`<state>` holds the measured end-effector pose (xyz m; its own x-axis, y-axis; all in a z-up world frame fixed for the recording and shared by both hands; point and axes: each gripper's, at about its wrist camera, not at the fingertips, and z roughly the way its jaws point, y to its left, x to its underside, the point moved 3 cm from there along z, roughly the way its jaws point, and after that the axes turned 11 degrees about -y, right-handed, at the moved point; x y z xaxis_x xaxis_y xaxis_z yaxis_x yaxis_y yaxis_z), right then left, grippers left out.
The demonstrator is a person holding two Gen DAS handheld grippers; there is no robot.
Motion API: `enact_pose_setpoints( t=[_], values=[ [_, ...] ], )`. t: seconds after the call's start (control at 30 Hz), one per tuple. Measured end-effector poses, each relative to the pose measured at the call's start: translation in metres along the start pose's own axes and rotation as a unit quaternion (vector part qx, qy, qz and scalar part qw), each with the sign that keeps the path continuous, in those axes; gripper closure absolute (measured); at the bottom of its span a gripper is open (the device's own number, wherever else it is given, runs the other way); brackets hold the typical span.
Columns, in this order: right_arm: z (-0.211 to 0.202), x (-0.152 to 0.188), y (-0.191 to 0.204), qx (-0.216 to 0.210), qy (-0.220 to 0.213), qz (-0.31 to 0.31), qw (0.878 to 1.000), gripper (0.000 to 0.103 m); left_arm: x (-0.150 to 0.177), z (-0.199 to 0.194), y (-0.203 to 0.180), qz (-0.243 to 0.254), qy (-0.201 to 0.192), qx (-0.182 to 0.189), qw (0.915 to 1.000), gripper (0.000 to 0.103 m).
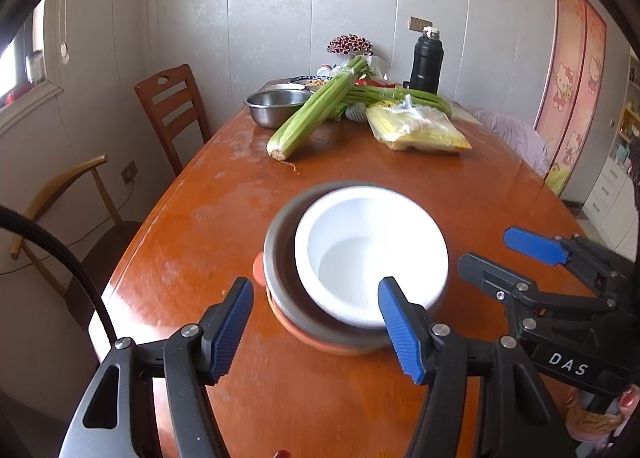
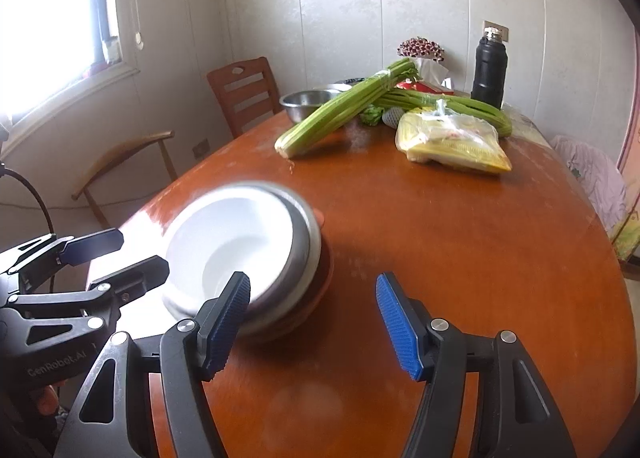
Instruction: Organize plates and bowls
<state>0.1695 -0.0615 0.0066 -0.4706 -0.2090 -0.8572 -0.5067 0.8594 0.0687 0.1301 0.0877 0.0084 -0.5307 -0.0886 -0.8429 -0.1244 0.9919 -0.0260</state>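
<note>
Pale panelled walls back a wooden table (image 1: 224, 242), where a white bowl (image 1: 370, 254) sits nested in a grey bowl (image 1: 280, 258) on an orange plate (image 1: 320, 342) near the front edge. Both grippers hover just in front of the stack with jaws apart and nothing held: the left gripper (image 1: 316, 328) faces it, and the right gripper (image 2: 312, 324) stands to its right. Farther back lie celery (image 1: 316, 110), a bag (image 1: 420, 128), a steel bowl (image 1: 272, 106) and a black flask (image 1: 427, 62). Two chairs (image 1: 176, 114) stand at the left.
</note>
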Motion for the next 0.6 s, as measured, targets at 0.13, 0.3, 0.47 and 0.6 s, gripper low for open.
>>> enact_pose_setpoints(
  t=[0.13,0.3,0.47,0.6],
  values=[
    [-0.011,0.015,0.002,-0.001,0.005,-0.002,1.000,0.035,0.021,-0.007,-0.002,-0.004,0.017,-0.005,0.9998,0.038],
    [-0.021,0.035,0.005,-0.005,0.017,-0.002,1.000,0.035,0.043,-0.015,-0.005,-0.012,0.026,-0.011,0.9995,0.038],
    [-0.027,0.051,0.007,-0.003,0.026,0.004,1.000,0.035,0.062,-0.012,-0.010,-0.007,0.046,-0.012,0.9989,0.038],
    [-0.031,0.058,0.008,-0.001,0.030,0.004,1.000,0.035,0.069,-0.012,-0.011,-0.009,0.050,-0.012,0.9987,0.038]
  ],
)
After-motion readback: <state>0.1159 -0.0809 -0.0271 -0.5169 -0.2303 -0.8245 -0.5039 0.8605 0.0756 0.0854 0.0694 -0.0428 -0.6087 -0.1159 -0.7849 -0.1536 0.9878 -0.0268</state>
